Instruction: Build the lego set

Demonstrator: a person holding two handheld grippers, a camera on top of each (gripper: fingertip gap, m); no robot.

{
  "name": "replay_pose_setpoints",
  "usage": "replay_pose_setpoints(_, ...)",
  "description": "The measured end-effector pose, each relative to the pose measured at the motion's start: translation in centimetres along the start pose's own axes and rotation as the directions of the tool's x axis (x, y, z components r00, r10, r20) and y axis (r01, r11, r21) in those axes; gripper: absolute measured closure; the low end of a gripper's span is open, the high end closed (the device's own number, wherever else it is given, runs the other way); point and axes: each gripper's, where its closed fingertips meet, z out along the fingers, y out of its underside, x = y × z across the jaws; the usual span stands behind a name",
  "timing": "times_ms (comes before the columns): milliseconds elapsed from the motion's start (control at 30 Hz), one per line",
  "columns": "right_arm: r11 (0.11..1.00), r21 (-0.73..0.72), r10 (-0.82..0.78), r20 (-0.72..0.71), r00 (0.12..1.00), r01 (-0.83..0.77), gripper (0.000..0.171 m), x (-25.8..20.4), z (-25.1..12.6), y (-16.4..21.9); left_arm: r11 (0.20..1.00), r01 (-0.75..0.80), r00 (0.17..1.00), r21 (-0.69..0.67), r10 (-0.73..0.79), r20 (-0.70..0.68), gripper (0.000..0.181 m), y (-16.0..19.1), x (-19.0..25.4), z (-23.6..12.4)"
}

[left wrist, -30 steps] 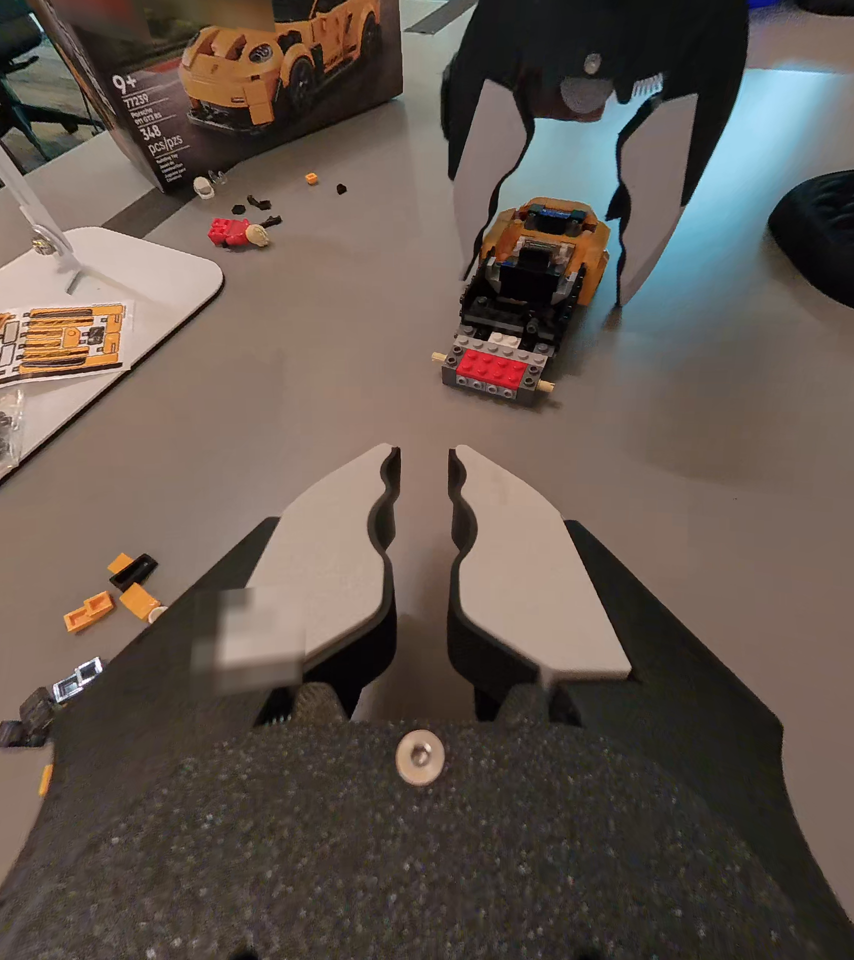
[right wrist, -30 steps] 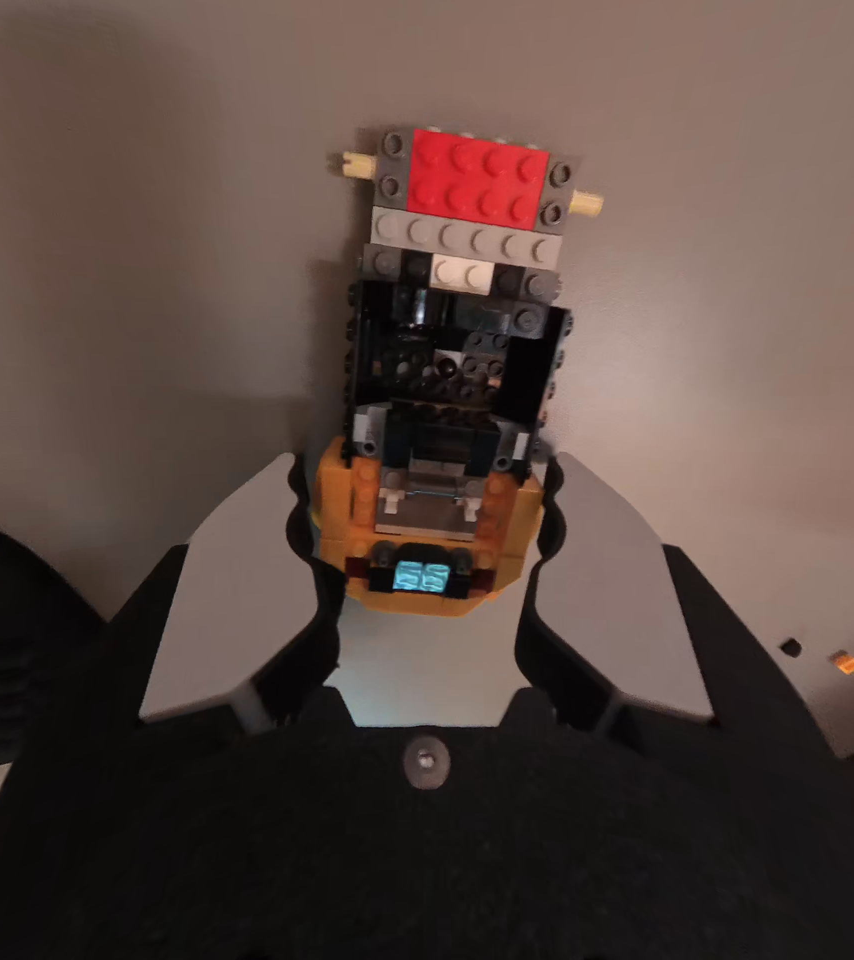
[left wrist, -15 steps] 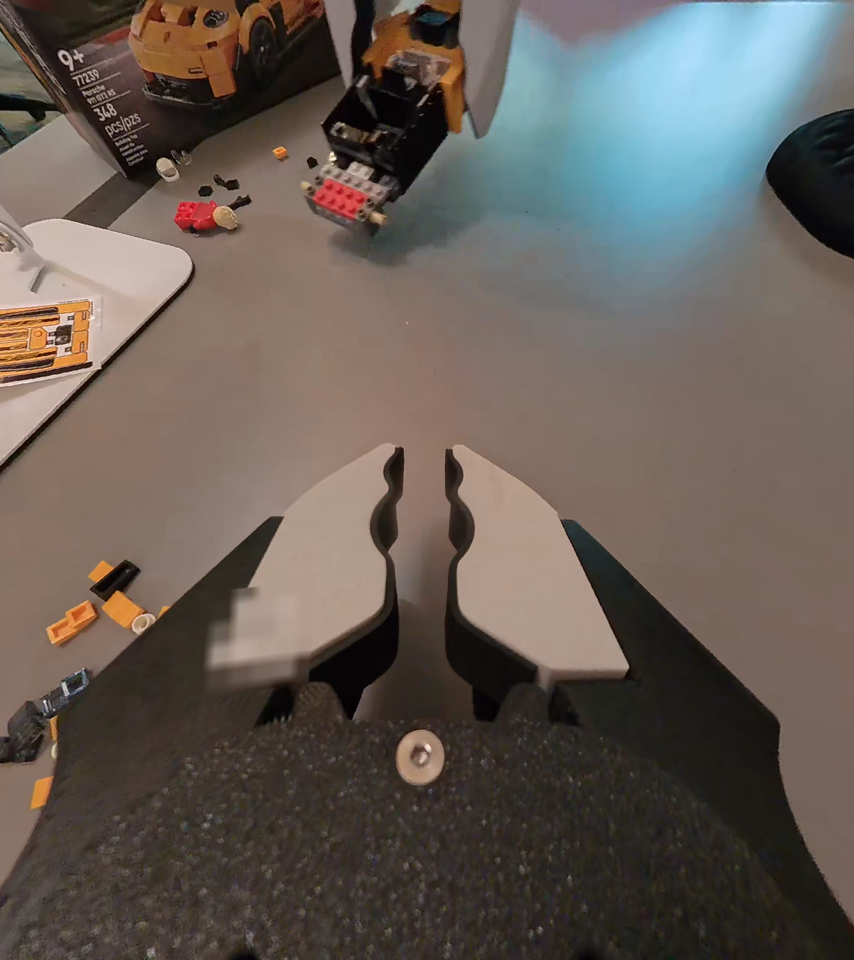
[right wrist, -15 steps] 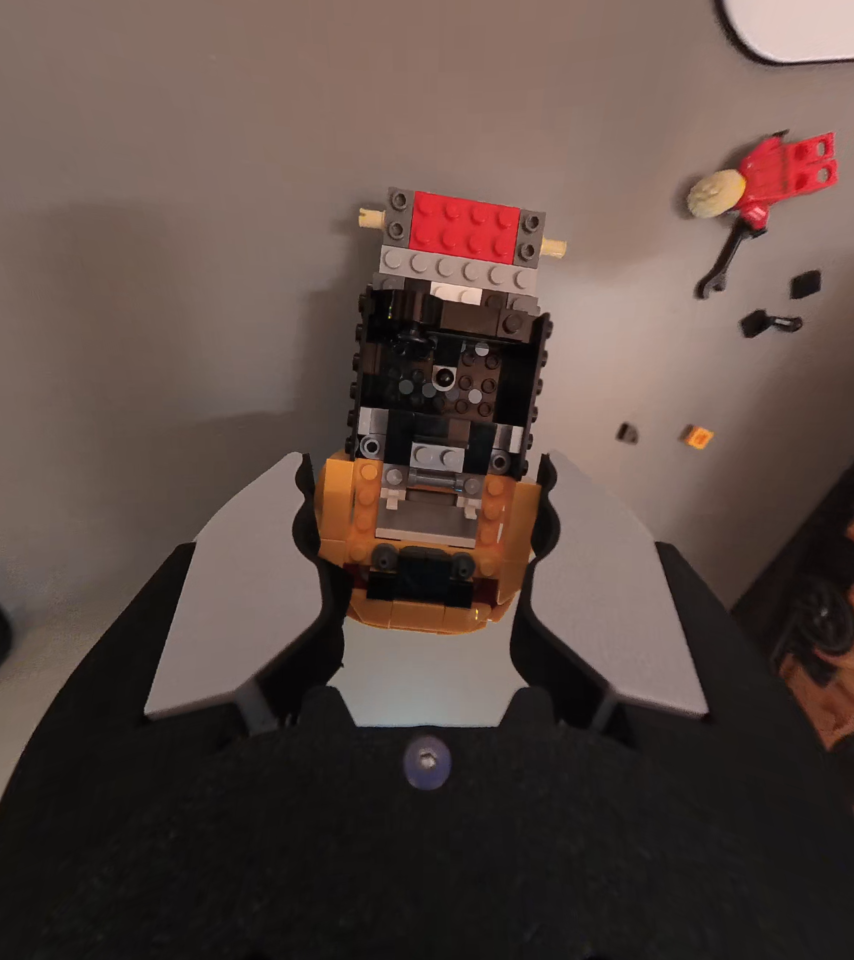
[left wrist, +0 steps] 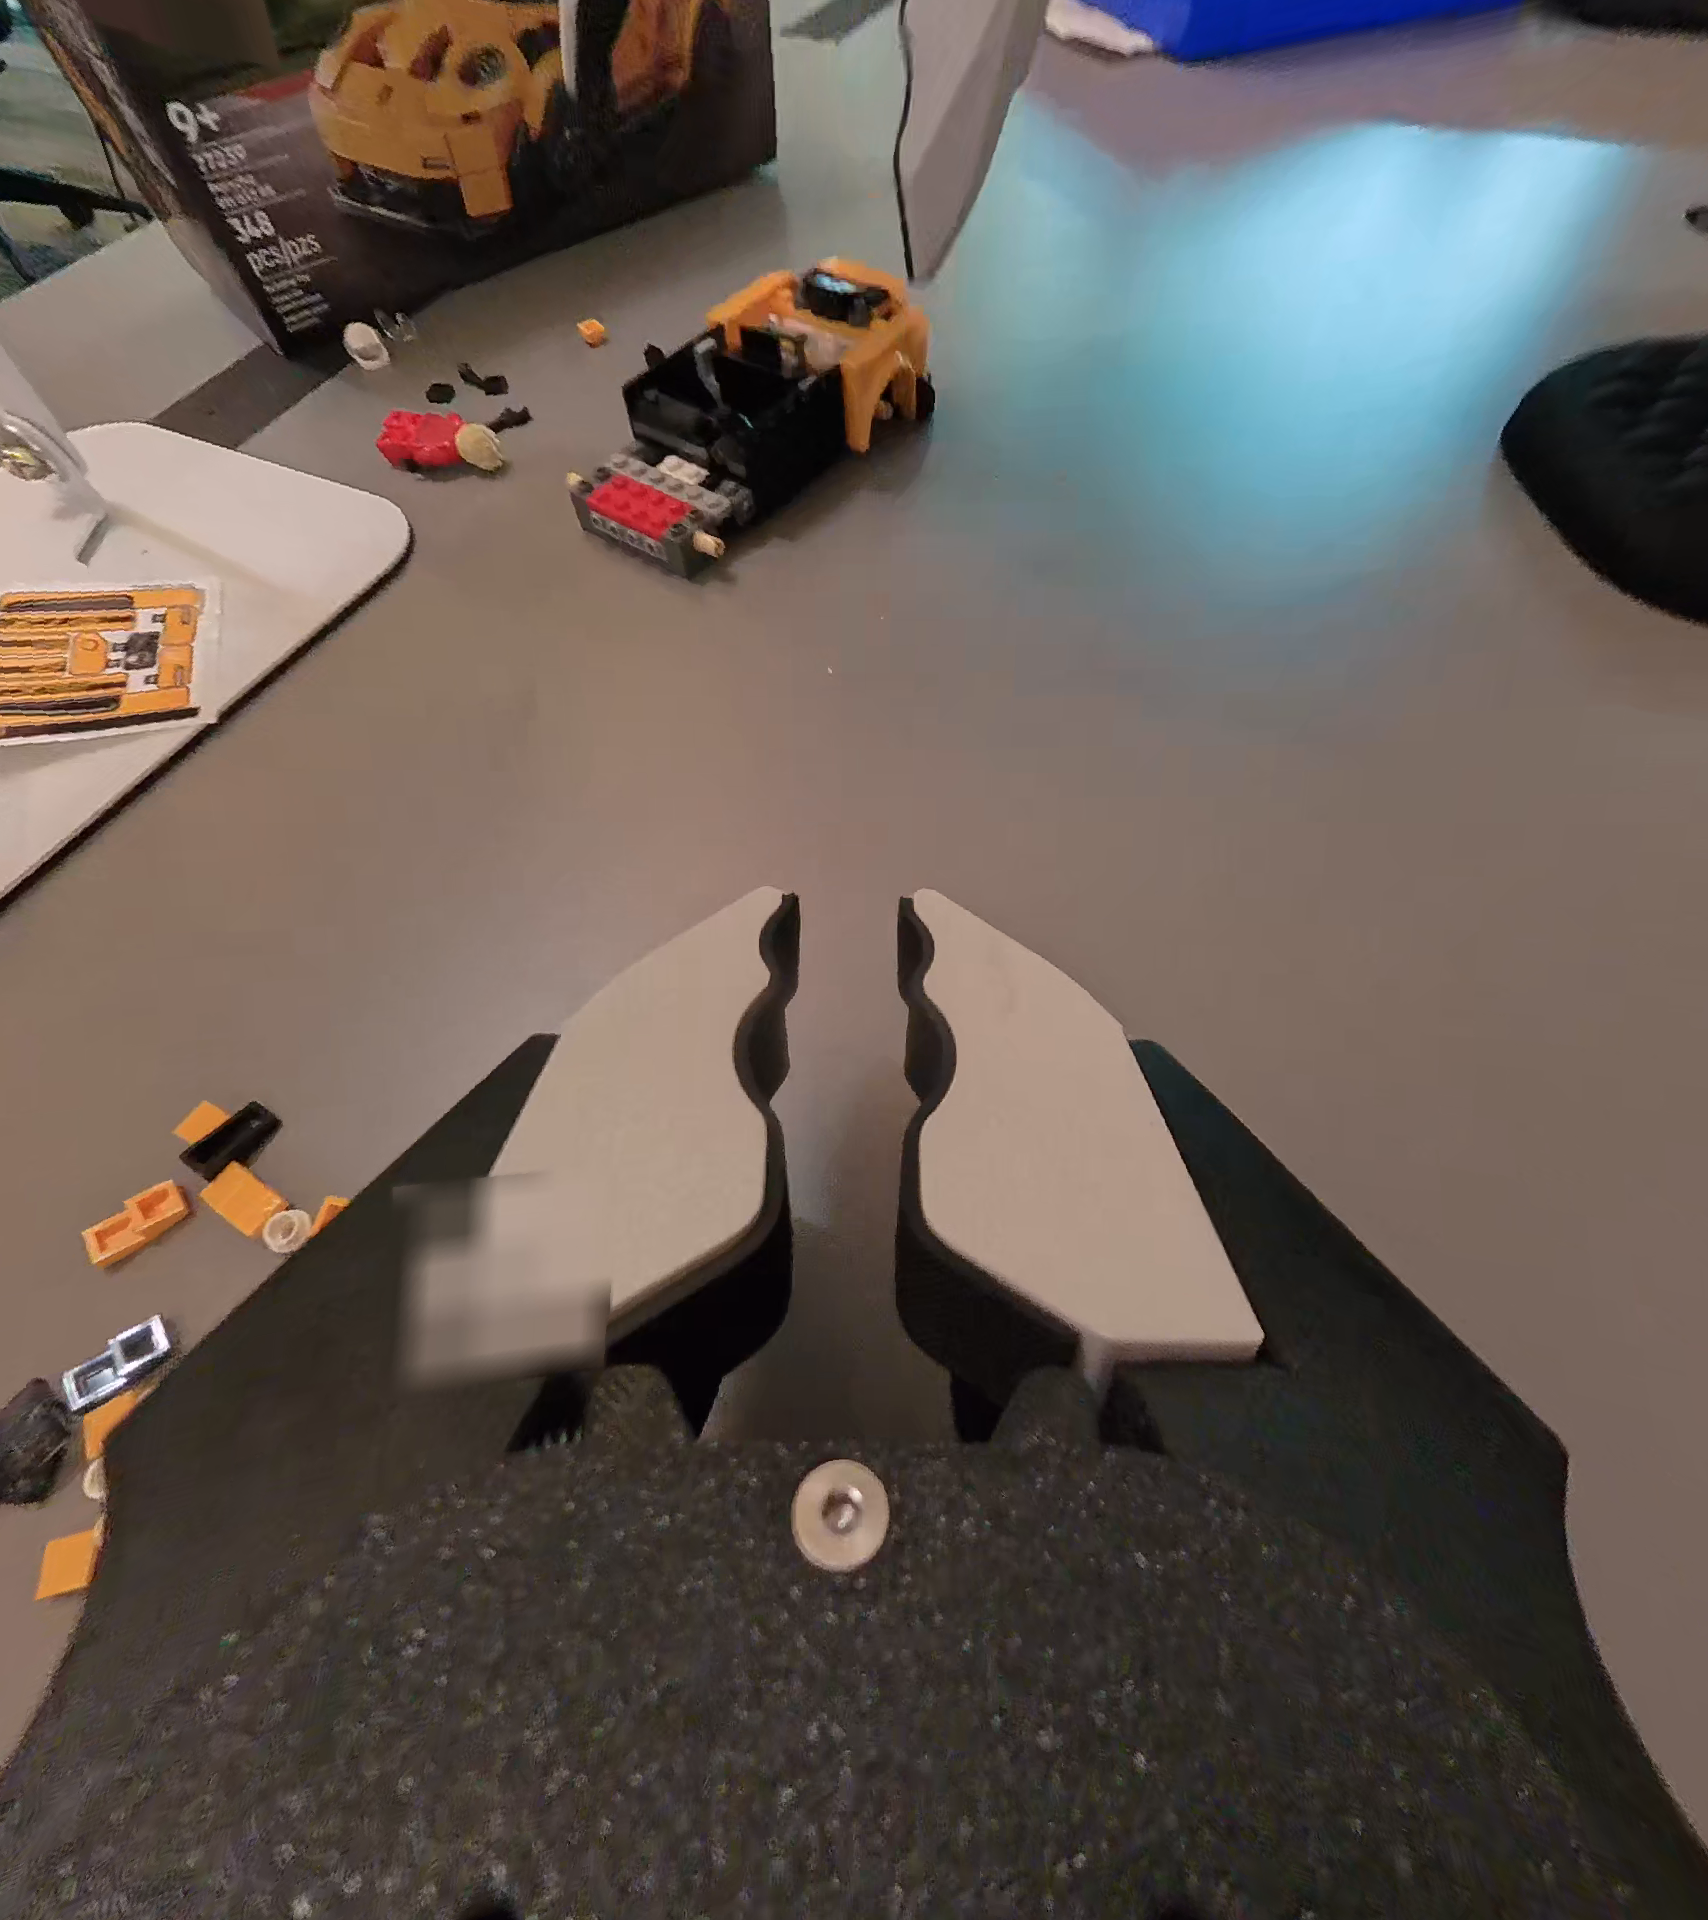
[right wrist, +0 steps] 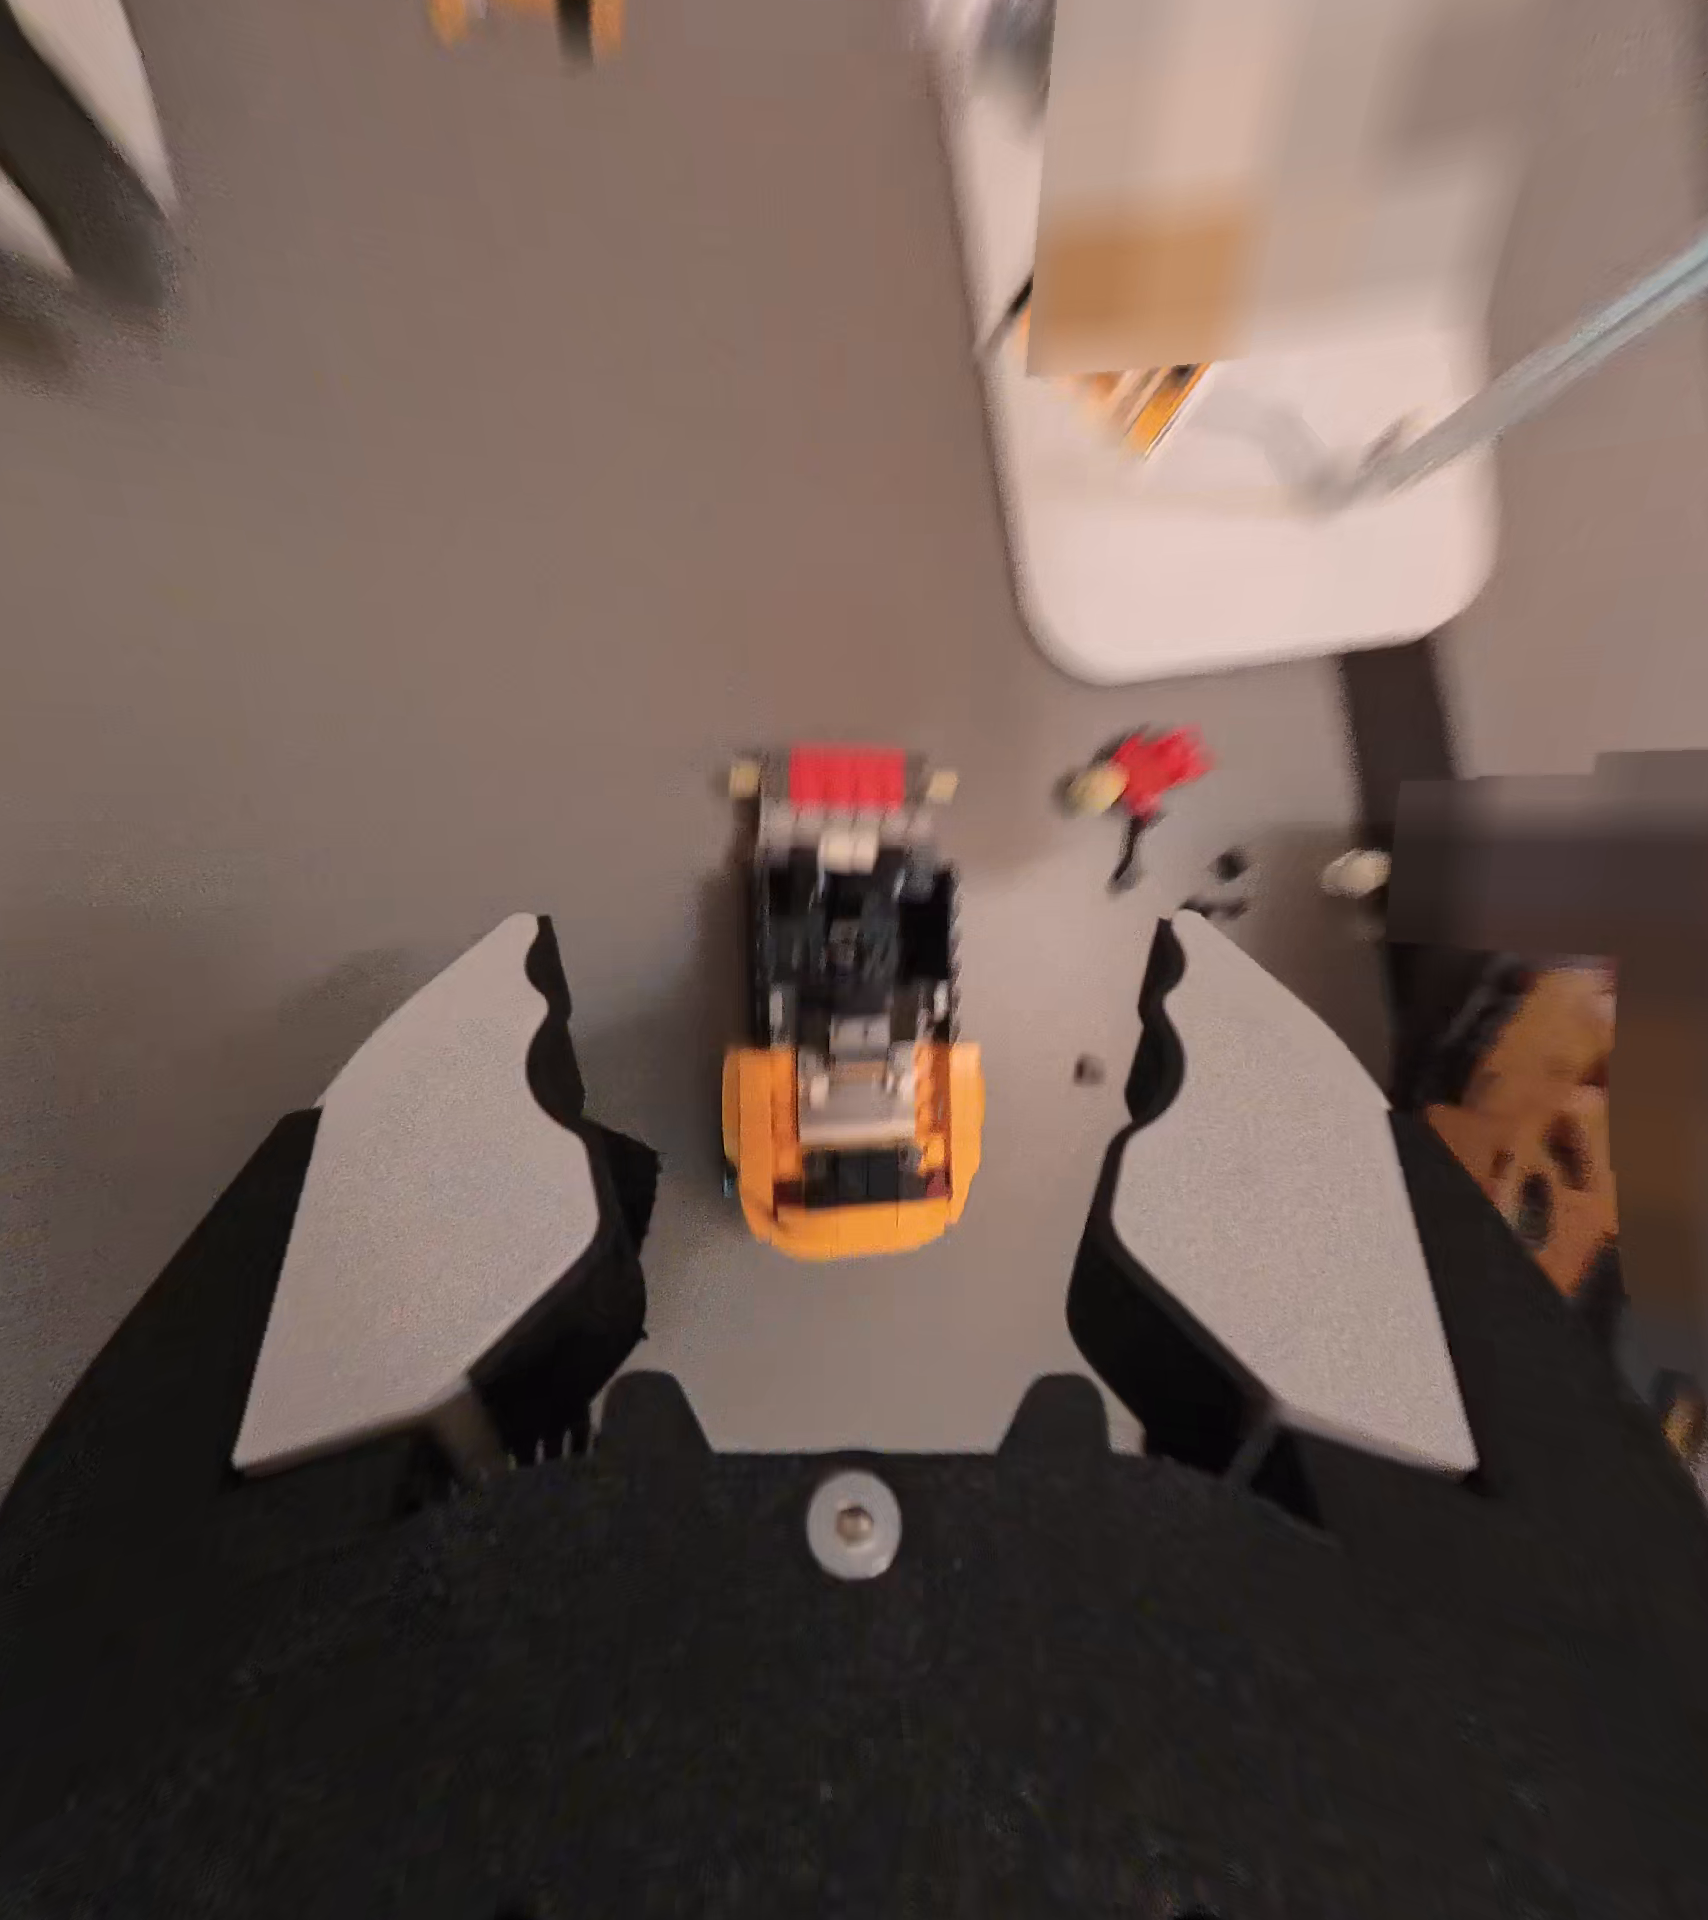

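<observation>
The half-built Lego car [left wrist: 756, 416], with an orange rear, black cabin and red plate at the front, stands on the grey table [left wrist: 1141, 779]. In the blurred right wrist view the car [right wrist: 855, 1039] lies below and between my right gripper's fingers, untouched. My right gripper [right wrist: 855, 925] is wide open and empty above it; one of its fingers [left wrist: 943, 135] shows in the left wrist view. My left gripper [left wrist: 848, 914] is low over the near table, its jaws a narrow gap apart and holding nothing.
A red minifigure [left wrist: 434, 442] and small black bits lie left of the car. The set's box [left wrist: 476, 156] stands behind. A white stand base [left wrist: 206, 520] holds a sticker sheet [left wrist: 50, 665]. Loose orange and black pieces [left wrist: 206, 1184] lie near left. A black cushion [left wrist: 1681, 478] is at right.
My right gripper carried the car left, set it down near the minifigure, opened and rose off it. My left gripper stayed in place.
</observation>
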Motion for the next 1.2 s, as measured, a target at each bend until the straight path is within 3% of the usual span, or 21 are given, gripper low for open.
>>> replay_pose_setpoints(100,0.916,0.386,0.195,-0.188,0.963,-0.110,0.082,1.8,-5.3,-4.8,0.997,0.047,0.999,0.055,-0.047,0.002,0.168,-0.9,-0.5,-0.4)
replay_pose_setpoints(233,0.693,0.697,0.501,-0.281,0.819,-0.184,0.115,3.8,-10.0,-4.4,0.994,0.012,0.998,0.108,-0.018,0.060,0.181,-2.1,-1.4,-1.1)
replay_pose_setpoints(333,0.541,0.795,0.665,-0.204,0.719,-0.275,0.144,4.5,-10.2,-2.8,0.986,-0.018,0.994,0.163,-0.001,0.112,0.181,-3.6,-2.3,-1.6)
replay_pose_setpoints(400,0.490,0.821,0.726,-0.199,0.658,-0.293,0.156,5.1,-9.9,-1.4,0.982,-0.020,0.990,0.188,-0.007,0.142,0.181,-4.3,-3.0,-1.8)
replay_pose_setpoints(500,0.489,0.824,0.748,-0.226,0.625,-0.287,0.165,5.6,-9.5,0.2,0.978,-0.025,0.981,0.208,-0.016,0.194,0.181,-4.9,-4.5,-2.2)
replay_pose_setpoints(600,0.423,0.858,0.773,-0.173,0.610,-0.292,0.169,5.6,-9.7,1.0,0.966,-0.013,0.969,0.259,-0.052,0.242,0.181,-5.8,-6.5,-2.8)
replay_pose_setpoints(667,0.424,0.856,0.775,-0.175,0.607,-0.295,0.170,5.6,-9.2,1.4,0.958,-0.006,0.957,0.287,-0.078,0.278,0.181,-5.9,-8.2,-3.2)
replay_pose_setpoints(833,0.532,0.814,0.727,-0.296,0.620,-0.235,0.171,5.6,-7.6,2.2,0.940,-0.009,0.925,0.342,-0.122,0.359,0.181,-5.8,-12.0,-3.9)
replay_pose_setpoints(1200,0.618,0.774,0.635,-0.385,0.669,-0.141,0.171,4.3,-5.9,0.2,0.915,-0.040,0.896,0.402,-0.145,0.419,0.181,-7.2,-15.4,-5.5)
